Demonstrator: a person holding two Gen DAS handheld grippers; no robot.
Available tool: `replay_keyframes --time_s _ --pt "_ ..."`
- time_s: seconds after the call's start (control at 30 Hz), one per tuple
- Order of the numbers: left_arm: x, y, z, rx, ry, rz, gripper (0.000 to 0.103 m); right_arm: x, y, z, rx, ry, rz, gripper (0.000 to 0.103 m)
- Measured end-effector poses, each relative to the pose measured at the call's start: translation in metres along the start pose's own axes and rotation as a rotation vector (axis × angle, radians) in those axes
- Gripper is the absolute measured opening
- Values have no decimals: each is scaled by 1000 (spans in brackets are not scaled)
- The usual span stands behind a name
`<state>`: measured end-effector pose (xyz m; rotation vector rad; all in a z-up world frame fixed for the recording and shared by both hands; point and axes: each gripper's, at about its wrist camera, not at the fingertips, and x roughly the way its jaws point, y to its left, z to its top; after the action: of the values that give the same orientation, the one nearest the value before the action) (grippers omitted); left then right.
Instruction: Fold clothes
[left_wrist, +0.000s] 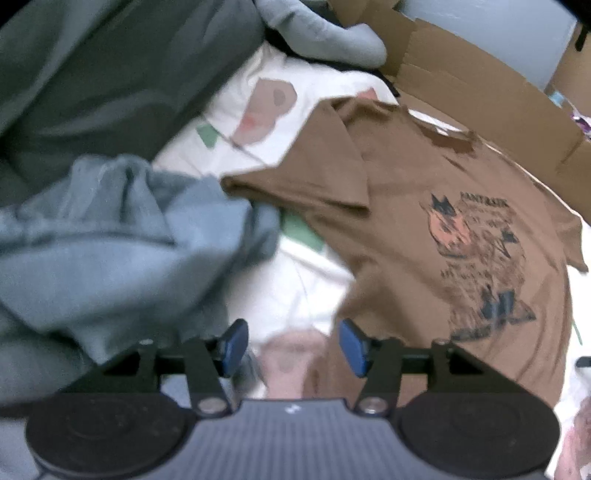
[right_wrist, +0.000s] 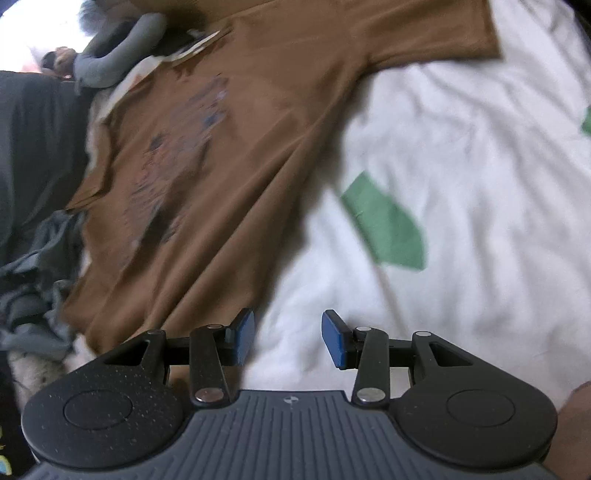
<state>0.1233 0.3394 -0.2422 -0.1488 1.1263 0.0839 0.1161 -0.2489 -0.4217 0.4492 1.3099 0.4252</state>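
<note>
A brown T-shirt (left_wrist: 413, 229) with a dark and orange print lies spread on a white bedsheet (left_wrist: 295, 288); one sleeve is folded over its body. It also shows in the right wrist view (right_wrist: 221, 147). My left gripper (left_wrist: 293, 347) is open and empty, just above the shirt's lower left edge. My right gripper (right_wrist: 288, 339) is open and empty over the sheet (right_wrist: 461, 184), beside the shirt's hem.
A crumpled grey-blue garment (left_wrist: 110, 243) lies left of the shirt, with a dark grey one (left_wrist: 103, 66) behind it. A cardboard box (left_wrist: 480, 92) stands past the shirt. The sheet has green patches (right_wrist: 388, 225). Dark clothes (right_wrist: 33, 155) lie at the left.
</note>
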Motion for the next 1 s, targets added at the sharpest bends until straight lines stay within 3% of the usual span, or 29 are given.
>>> replay_keyframes --time_s 0.23,0.43,0.53,0.6,0.63,0.67,1.0 --pt "18 -15 -37 50 37 -66 58 21 16 -17 -25 23 115 48" --pt "35 -21 -49 75 53 -96 58 35 27 -17 -92 34 102 48" --pt "45 -24 -52 96 78 -113 47 43 26 -16 -78 34 105 47" --pt "49 -26 -54 106 89 -115 30 46 26 -15 -75 36 112 47" --pt "50 -26 -55 113 92 -112 11 47 26 -15 -77 36 115 47" --pt "50 -27 -55 118 91 -112 4 46 25 -16 -70 38 124 47" --pt "22 -18 -36 119 -11 -5 2 51 15 -37 -26 84 256 47"
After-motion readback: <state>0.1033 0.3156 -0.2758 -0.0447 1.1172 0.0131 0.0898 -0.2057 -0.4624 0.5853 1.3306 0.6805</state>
